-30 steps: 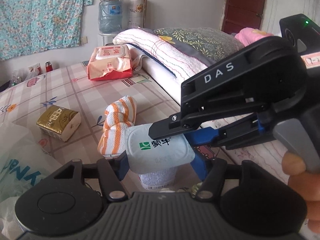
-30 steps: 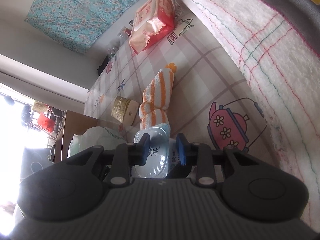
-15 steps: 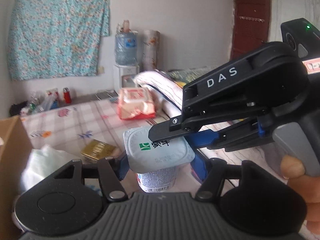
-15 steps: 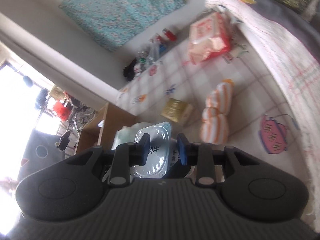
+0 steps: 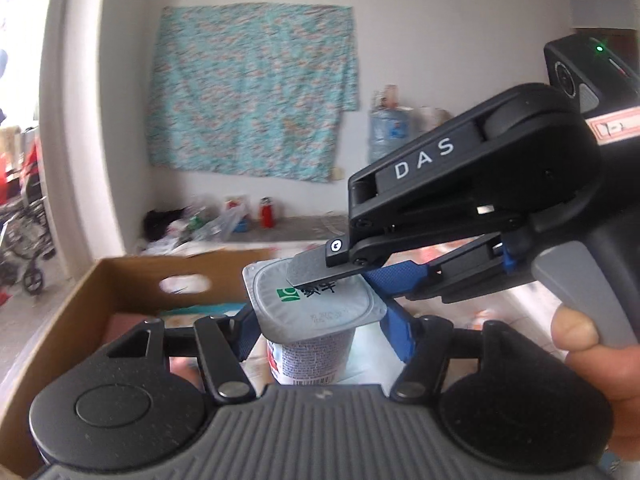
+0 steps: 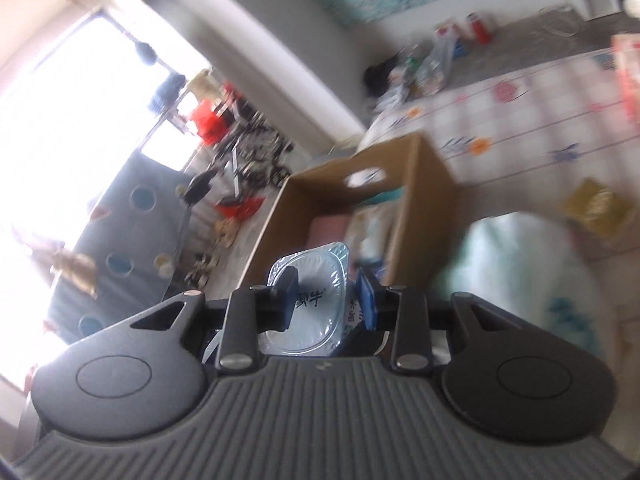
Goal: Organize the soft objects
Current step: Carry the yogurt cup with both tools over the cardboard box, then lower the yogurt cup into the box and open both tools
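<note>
A yogurt cup [image 5: 320, 304] with a foil lid hangs in the air, held by both grippers. My left gripper [image 5: 320, 330] is shut on the cup's body, its blue pads on either side. My right gripper [image 5: 340, 280] comes in from the right, one finger lying on the lid and the blue one under its rim. In the right wrist view the right gripper [image 6: 326, 300] straddles the cup [image 6: 316, 312]; its jaws are opening, and the pads still touch the lid. The open cardboard box [image 5: 120, 280] lies just beyond and below the cup.
The cardboard box [image 6: 424, 184] stands beside the bed and holds a pink item [image 6: 328, 228] and some packets. A white plastic bag [image 6: 520, 264] and a gold tissue pack [image 6: 600, 204] lie on the checked sheet [image 6: 520, 120]. A hand [image 5: 580, 328] grips the right handle.
Both grippers have risen and swung left with the yogurt cup, away from the bed and over toward the cardboard box. The striped towel has left both views.
</note>
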`<state>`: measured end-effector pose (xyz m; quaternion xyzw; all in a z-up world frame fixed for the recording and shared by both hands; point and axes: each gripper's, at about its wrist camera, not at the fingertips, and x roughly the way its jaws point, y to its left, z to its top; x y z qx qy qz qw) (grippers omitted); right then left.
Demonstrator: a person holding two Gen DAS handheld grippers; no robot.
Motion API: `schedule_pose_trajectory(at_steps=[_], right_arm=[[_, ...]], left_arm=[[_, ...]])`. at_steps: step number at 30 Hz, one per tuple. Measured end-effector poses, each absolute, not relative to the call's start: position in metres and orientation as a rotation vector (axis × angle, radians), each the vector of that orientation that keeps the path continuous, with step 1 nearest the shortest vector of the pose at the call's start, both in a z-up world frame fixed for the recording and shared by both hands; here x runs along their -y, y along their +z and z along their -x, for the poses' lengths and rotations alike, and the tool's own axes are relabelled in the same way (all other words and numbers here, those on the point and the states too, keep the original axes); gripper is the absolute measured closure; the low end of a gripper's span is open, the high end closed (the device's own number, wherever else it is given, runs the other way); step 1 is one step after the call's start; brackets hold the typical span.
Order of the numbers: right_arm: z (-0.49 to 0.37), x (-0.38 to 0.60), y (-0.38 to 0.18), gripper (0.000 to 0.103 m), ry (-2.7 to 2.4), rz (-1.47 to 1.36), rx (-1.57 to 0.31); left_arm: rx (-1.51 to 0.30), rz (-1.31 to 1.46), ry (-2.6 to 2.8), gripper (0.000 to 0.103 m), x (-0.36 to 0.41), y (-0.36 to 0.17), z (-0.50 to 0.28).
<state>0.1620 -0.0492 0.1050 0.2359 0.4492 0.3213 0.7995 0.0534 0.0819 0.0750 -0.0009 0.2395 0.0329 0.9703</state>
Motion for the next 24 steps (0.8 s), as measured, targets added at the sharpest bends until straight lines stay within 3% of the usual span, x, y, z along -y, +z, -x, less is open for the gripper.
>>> schedule_pose_trajectory(at_steps=[10, 24], right_arm=[[-0.153, -0.064, 0.053, 0.071, 0.783, -0.337, -1.201], [-0.140, -0.081, 0.043, 0.070, 0.799, -0.107, -1.206]], left_arm=[[-0.760, 0.290, 0.076, 0.039, -0.178, 0.033, -0.051], [-0.900, 0.403, 0.022, 0.038, -0.215, -0.009, -0.051]])
